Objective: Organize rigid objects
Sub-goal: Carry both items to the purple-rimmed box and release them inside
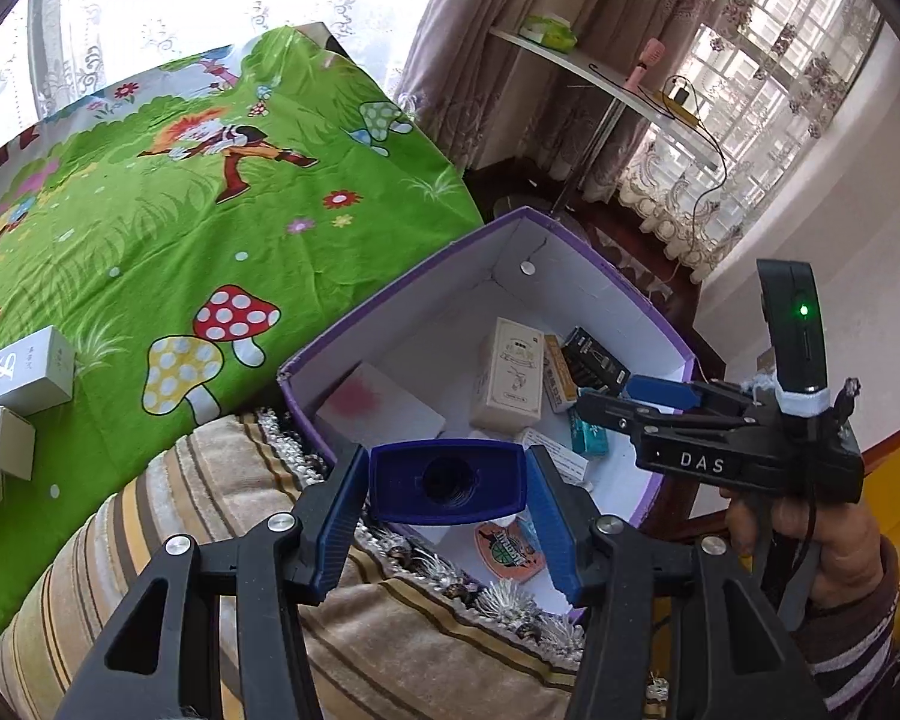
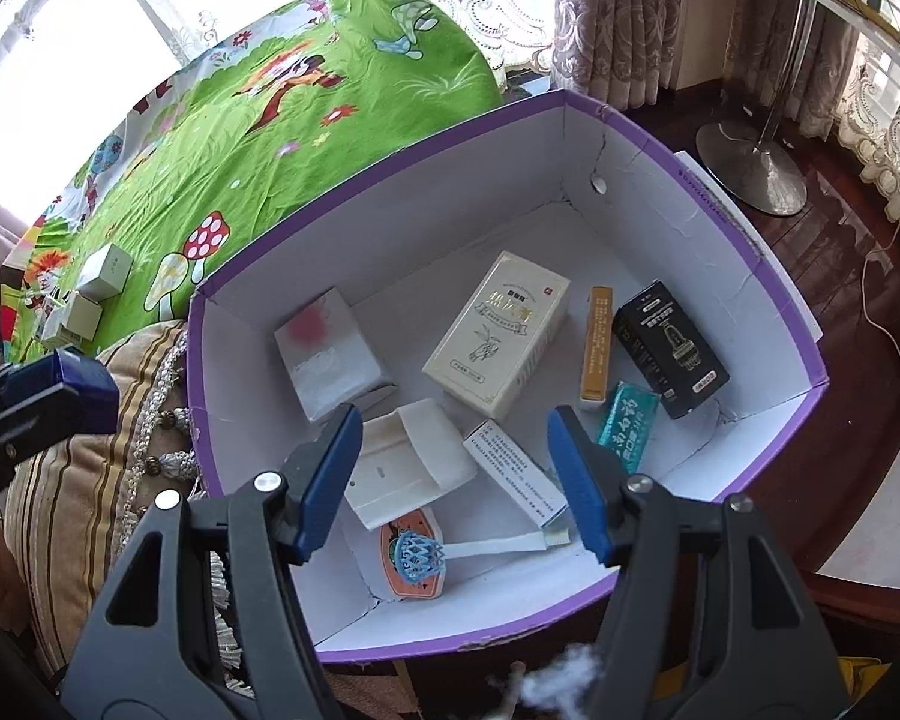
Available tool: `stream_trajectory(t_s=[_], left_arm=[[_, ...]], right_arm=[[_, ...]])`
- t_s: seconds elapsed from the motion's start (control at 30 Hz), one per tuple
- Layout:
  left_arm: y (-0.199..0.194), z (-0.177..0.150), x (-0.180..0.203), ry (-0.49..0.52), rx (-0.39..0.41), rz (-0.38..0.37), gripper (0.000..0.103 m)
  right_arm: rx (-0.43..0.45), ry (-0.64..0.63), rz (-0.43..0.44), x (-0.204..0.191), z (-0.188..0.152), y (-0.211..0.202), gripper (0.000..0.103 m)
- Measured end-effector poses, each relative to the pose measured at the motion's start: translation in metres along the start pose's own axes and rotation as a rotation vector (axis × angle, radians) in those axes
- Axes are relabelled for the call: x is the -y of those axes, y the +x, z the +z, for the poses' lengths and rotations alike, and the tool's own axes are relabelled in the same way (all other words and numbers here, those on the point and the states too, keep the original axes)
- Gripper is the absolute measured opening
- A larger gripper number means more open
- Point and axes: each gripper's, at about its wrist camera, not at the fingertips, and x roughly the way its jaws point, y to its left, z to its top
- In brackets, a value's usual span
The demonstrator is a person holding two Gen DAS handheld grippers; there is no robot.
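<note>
Blue cap (image 1: 447, 483) sits clamped between left gripper (image 1: 447, 531) fingers; right gripper (image 2: 453, 480) gapes empty over purple box (image 2: 810, 354).

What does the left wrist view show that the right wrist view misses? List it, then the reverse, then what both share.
Only the left wrist view: the left gripper clamped on a blue hollow block, seen head-on, and the person's right hand on the right gripper's handle.

Only the right wrist view: the right gripper open and empty above the box, a white brush with a blue lattice head, and a white flat carton.

Both: the purple box, the cream carton, the black carton and the green cartoon sheet.
</note>
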Motion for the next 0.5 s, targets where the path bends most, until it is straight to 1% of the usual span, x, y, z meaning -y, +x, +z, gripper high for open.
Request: stream_trajectory(t_s=[0.13, 0.27, 0.3, 0.4, 0.5], left_arm=[[0.007, -0.004, 0.020, 0.053, -0.029, -0.052, 0.054], [0.011, -0.008, 0.035, 0.105, -0.049, -0.097, 0.054], [0.012, -0.009, 0.038, 0.116, -0.061, -0.112, 0.055], [0.014, -0.012, 0.042, 0.135, -0.080, -0.110, 0.065], [0.013, -0.014, 0.040, 0.119, -0.086, -0.127, 0.066]], right_arm=[[0.025, 0.028, 0.000, 0.012, 0.002, -0.008, 0.069], [0.032, 0.044, 0.000, 0.020, 0.001, -0.010, 0.069], [0.032, 0.047, 0.001, 0.021, 0.001, -0.011, 0.069], [0.036, 0.051, 0.001, 0.023, 0.001, -0.012, 0.069], [0.040, 0.043, 0.006, 0.021, 0.002, -0.013, 0.069]])
